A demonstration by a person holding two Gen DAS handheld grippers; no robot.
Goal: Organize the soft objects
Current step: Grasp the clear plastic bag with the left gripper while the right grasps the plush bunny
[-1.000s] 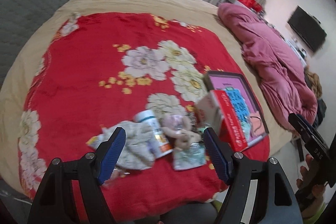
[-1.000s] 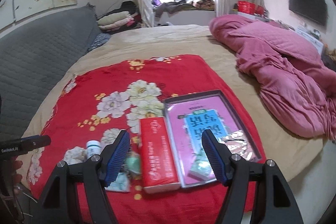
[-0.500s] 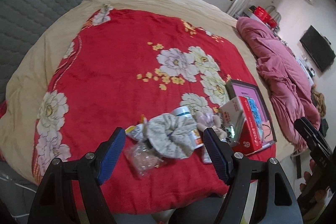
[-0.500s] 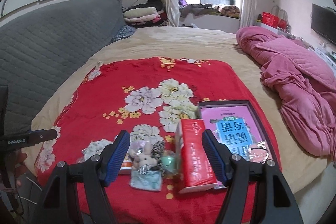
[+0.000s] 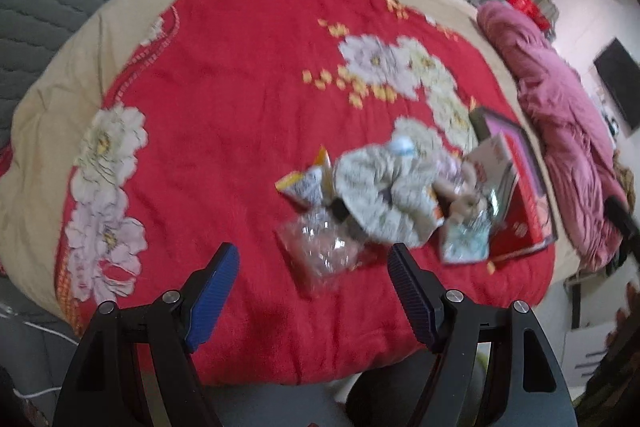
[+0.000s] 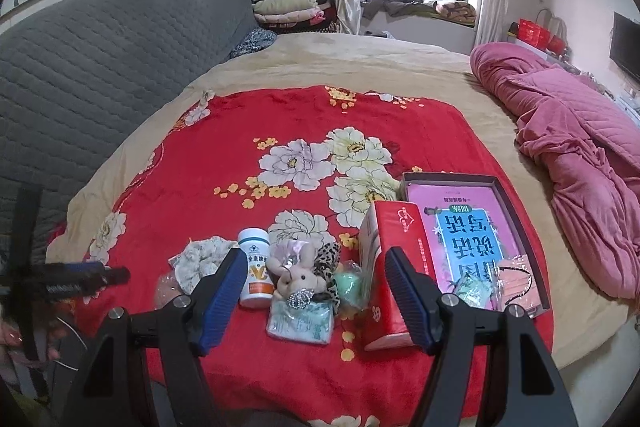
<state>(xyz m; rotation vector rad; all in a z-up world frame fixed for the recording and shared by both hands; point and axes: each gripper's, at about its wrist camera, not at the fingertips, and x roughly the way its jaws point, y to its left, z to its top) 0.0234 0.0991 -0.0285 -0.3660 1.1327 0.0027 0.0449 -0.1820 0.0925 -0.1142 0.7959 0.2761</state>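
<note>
Both grippers, left (image 5: 312,291) and right (image 6: 316,291), hang spread and empty over the red blanket (image 6: 200,163), where a plush rabbit (image 6: 298,277) lies between bottle (image 6: 255,273) and red box (image 6: 394,267), the tray (image 6: 516,215) behind.

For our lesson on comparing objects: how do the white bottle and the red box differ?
The white bottle is a small, round cylinder with an orange band; the red box is larger, rectangular and mostly red. The bottle stands left of the plush toy, the box right. Both rest on the red blanket.

Fuzzy plush rabbit (image 6: 301,277), glossy plastic bottle (image 6: 256,269), matt cloth blanket (image 6: 240,155).
</note>
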